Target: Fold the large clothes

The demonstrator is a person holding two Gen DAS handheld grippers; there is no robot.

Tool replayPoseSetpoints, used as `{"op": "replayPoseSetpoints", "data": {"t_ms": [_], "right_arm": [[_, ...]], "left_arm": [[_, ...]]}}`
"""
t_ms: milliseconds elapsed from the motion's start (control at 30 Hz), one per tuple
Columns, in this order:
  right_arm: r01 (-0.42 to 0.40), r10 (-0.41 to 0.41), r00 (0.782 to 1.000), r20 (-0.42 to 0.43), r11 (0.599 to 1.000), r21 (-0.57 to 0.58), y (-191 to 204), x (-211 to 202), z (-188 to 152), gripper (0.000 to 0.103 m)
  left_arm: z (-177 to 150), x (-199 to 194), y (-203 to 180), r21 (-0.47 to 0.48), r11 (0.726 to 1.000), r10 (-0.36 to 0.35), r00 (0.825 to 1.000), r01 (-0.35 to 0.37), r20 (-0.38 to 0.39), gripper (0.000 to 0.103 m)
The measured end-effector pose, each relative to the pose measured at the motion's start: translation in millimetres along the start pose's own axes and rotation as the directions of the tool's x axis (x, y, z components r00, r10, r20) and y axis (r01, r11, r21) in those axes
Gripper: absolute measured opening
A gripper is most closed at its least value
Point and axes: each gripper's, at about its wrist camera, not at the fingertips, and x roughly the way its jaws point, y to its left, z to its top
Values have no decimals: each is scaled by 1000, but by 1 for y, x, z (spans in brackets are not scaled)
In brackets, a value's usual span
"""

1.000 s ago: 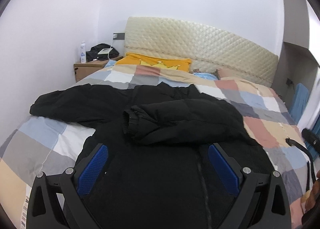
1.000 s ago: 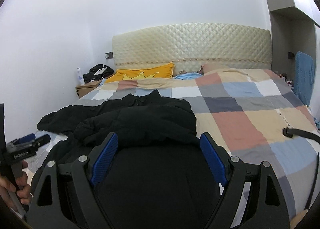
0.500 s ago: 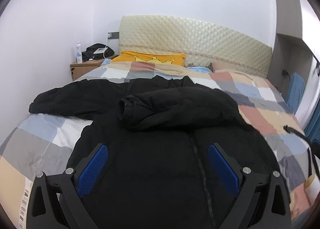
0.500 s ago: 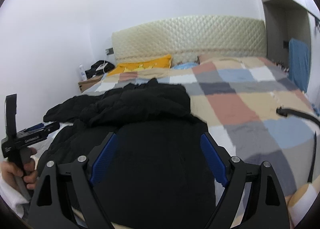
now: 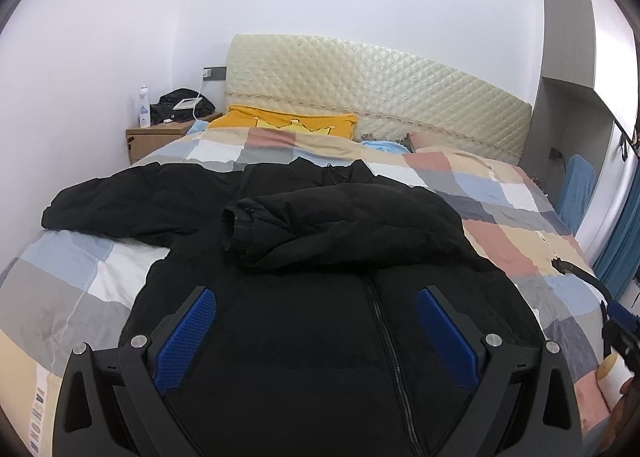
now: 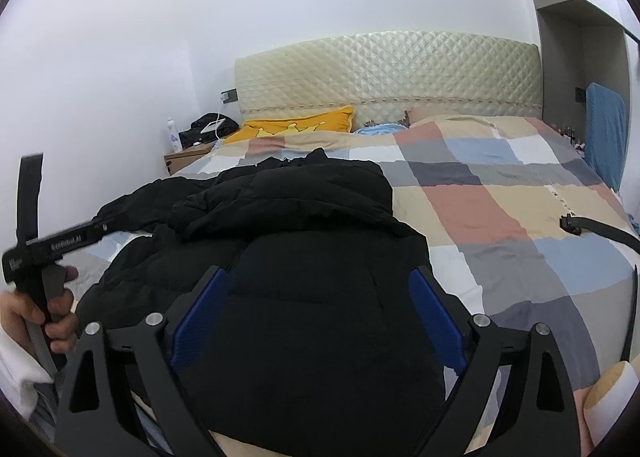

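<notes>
A black puffer jacket [image 5: 320,341] lies zip-up on the checked quilt [image 5: 516,233]. Its right sleeve [image 5: 340,225] is folded across the chest and the other sleeve [image 5: 132,201] stretches out to the left. My left gripper [image 5: 316,295] hovers open over the jacket's lower front, nothing between its blue pads [image 5: 188,331]. In the right wrist view my right gripper [image 6: 318,275] hangs over the jacket's [image 6: 320,341] right half near the hem; its jaws are opening, with only cloth below them. A hand [image 6: 52,313] holds the left gripper's handle at the left edge.
A quilted headboard [image 5: 380,97] and a yellow pillow [image 5: 288,125] are at the far end. A wooden nightstand [image 5: 160,135] with a bottle and a black bag stands at the back left. A black strap [image 6: 600,227] lies on the quilt at the right. Blue fabric [image 6: 606,137] hangs by the right wall.
The right gripper has sunk closer to the jacket's hem and its jaws stand a little wider. The left gripper has barely moved; in the right wrist view it now shows higher up.
</notes>
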Motion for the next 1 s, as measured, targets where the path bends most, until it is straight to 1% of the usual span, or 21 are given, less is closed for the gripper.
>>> {"op": "replayPoseSetpoints", "data": {"t_ms": [67, 100, 167, 267, 367, 533, 700, 800, 867, 967, 1000], "right_arm": [[1, -1, 1000, 12, 1000, -9, 2, 0, -1, 101], [5, -5, 1000, 19, 1000, -14, 3, -1, -2, 102], [12, -11, 999, 32, 1000, -19, 3, -3, -2, 103], [7, -6, 999, 35, 1000, -8, 0, -5, -3, 103], [2, -2, 999, 37, 1000, 16, -6, -6, -3, 103], [9, -11, 999, 46, 999, 44, -10, -9, -1, 103], [37, -39, 997, 62, 999, 29, -7, -12, -1, 103], [59, -61, 997, 58, 998, 25, -6, -10, -2, 103], [62, -64, 997, 49, 997, 43, -8, -7, -2, 103], [67, -69, 997, 30, 995, 70, -8, 0, -1, 103], [74, -76, 997, 24, 994, 78, -7, 2, 0, 103]], "left_arm": [[4, -2, 2, 9, 1000, 9, 1000, -9, 2, 102], [7, -8, 6, 8, 998, 57, 998, -57, 31, 102], [12, -18, 13, 5, 995, 102, 992, -103, 73, 102], [31, -34, 36, -40, 991, 131, 986, -127, 102, 102], [59, -43, 67, -68, 988, 142, 986, -136, 89, 102], [106, -51, 133, -137, 979, 165, 984, -154, 74, 102], [133, -42, 194, -187, 965, 199, 978, -186, 55, 102], [137, -25, 233, -238, 957, 181, 983, -169, 28, 102], [134, -7, 261, -276, 948, 164, 986, -160, -9, 102], [121, 19, 300, -355, 927, 97, 992, -119, -80, 102], [115, 31, 315, -378, 918, 86, 991, -118, -100, 102]]}}
